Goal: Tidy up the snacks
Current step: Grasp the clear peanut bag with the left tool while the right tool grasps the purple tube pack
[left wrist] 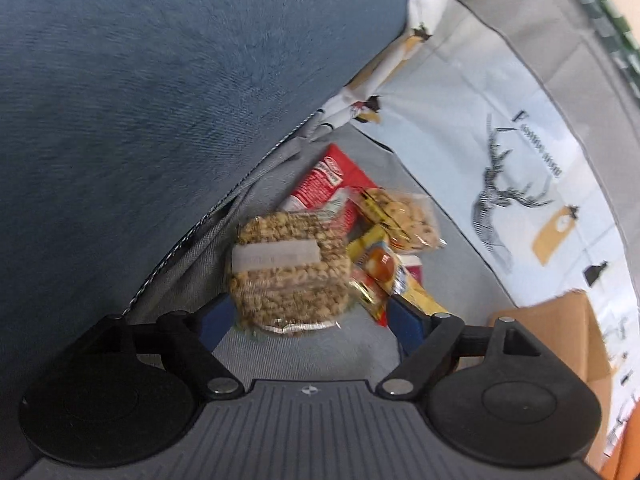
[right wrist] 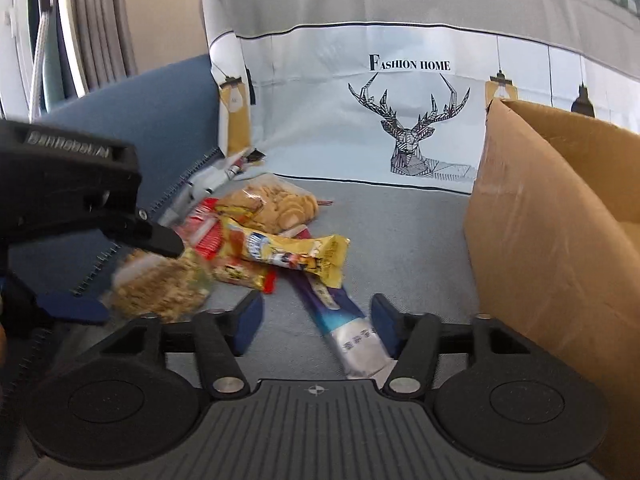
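While over snacks (right wrist: 256, 248) — both grippers (right wrist: 316, 320) agape.

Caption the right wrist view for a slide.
Open right gripper straddles a purple-and-silver snack bar on the grey sofa seat, snack pile ahead, cardboard box alongside.

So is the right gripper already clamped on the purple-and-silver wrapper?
No: the right gripper stands open, the purple-and-silver wrapper lying between its fingers, pads not pressing it.
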Motion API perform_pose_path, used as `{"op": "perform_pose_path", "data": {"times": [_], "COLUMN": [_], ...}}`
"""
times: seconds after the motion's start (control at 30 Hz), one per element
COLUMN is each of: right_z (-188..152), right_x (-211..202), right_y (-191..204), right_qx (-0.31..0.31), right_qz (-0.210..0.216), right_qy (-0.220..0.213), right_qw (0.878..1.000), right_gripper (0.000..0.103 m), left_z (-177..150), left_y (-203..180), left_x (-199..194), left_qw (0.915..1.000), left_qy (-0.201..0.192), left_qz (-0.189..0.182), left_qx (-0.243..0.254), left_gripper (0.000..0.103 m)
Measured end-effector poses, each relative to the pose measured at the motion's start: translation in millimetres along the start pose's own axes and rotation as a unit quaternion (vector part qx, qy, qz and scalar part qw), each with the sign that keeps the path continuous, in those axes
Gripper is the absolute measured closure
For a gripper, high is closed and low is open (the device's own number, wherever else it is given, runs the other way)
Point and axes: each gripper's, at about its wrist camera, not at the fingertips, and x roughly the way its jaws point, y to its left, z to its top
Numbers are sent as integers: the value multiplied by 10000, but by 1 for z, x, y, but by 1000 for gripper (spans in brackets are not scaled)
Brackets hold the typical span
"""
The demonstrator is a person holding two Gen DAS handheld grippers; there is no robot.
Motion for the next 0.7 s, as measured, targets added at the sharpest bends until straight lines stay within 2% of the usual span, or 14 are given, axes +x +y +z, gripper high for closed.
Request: {"op": "perform_pose_path", "data": {"times": [0.2,0.33,0.37,0.4,0.5,0.63,0.7], "right_z": [-8,-9,-10,-10,-9,-10,-10], "right_x": [24,29,29,29,27,23,21], "right_y": [-9,-13,-13,-13,-13,-13,-13], "right_qx": [80,138,139,121,76,30,27], "right_qz": [-204,-188,-182,-174,-74,12,78], "right_qy": [367,381,371,361,326,311,285], "right_qw": [9991,9990,9990,9991,9994,9995,9996], "right_gripper": [36,36,40,50,68,75,83], "left_z": [5,6,6,5,4,3,3], "left_y": [-12,-19,-20,-21,-22,-21,-21], "left_x": [17,24,26,26,28,27,27], "left_qw": [9995,9987,9983,9981,9975,9975,9975], "left_qy": [-41,-97,-106,-115,-130,-139,-142], "left_qz": [282,418,458,486,529,506,495], "left_qx": [117,287,340,373,444,473,477], "left_gripper": [10,8,8,8,8,8,8]}}
